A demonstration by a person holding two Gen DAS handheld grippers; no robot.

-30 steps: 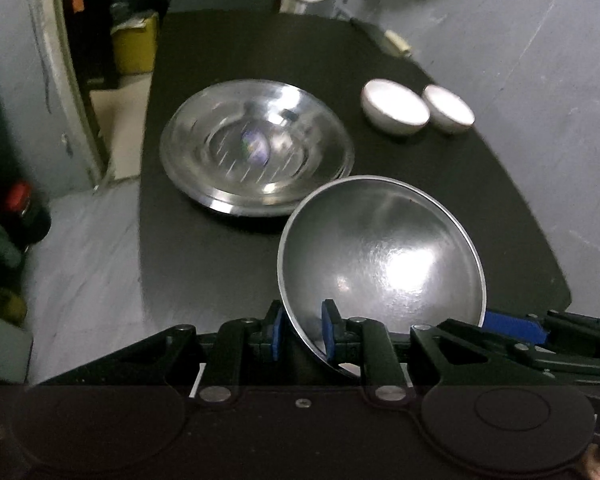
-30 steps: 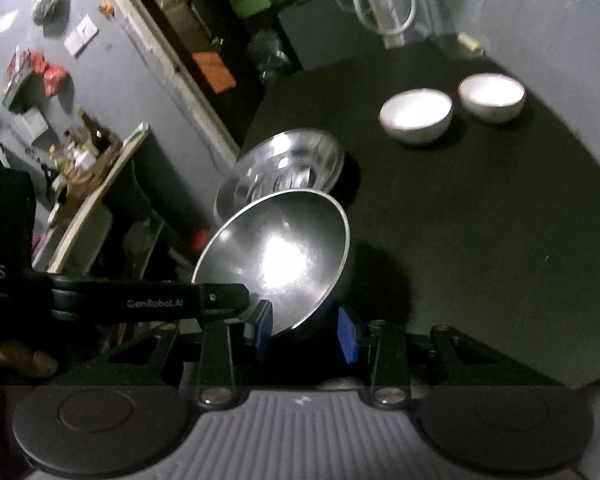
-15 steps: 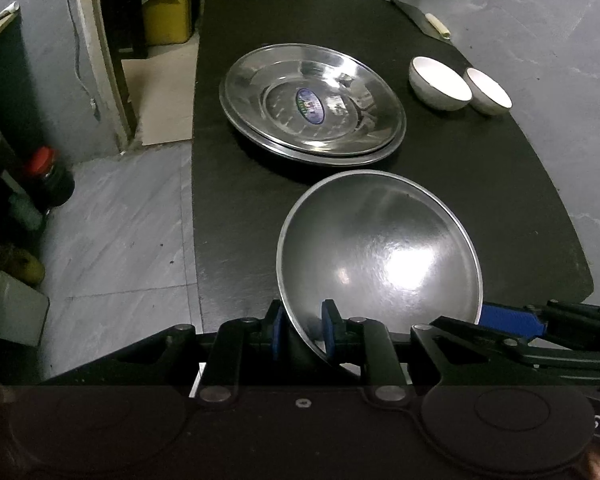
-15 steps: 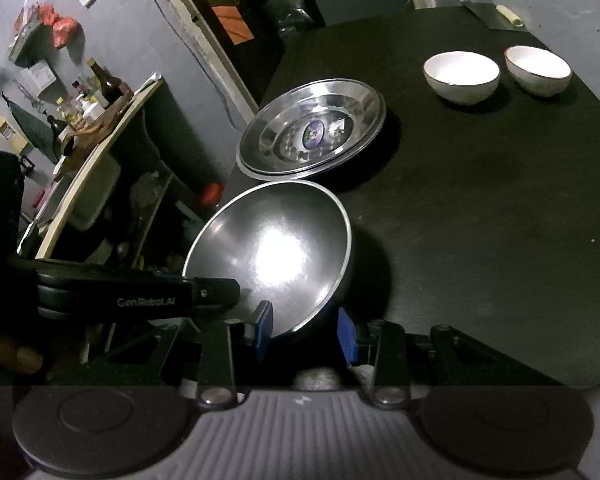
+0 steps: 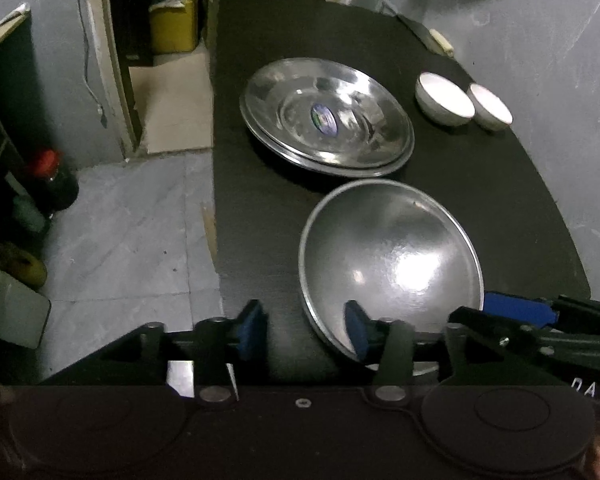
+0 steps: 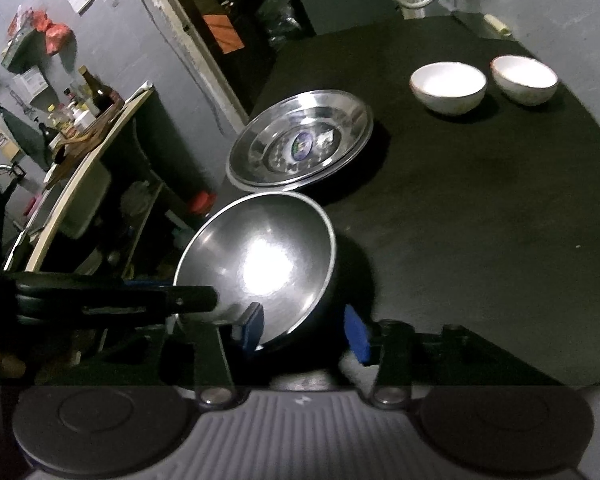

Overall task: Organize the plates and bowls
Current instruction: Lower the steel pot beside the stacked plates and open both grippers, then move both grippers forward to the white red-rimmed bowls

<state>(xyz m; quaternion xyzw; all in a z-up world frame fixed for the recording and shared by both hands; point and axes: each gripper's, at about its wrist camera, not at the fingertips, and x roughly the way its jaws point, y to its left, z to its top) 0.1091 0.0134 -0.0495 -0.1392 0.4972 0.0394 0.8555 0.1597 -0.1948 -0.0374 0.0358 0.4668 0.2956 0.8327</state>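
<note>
Shiny steel bowl (image 5: 392, 264), mirror-bright metal plates (image 5: 328, 120), glossy white ceramic bowls (image 6: 448, 86), matt black tabletop (image 6: 480, 208)

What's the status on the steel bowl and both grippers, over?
Both grippers just opening: left gripper and right gripper straddle the steel bowl rim, pads off it. Bowl on the black table, near the stacked plates. Nothing in the way.

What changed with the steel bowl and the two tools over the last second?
Both tools let go: the left tool and right tool have just opened their jaws, which were clamped on opposite rims of the steel bowl. The rim stays between the pads, unpinched, and the bowl sits on the black table. The stacked steel plates and two white bowls stayed put.
</note>
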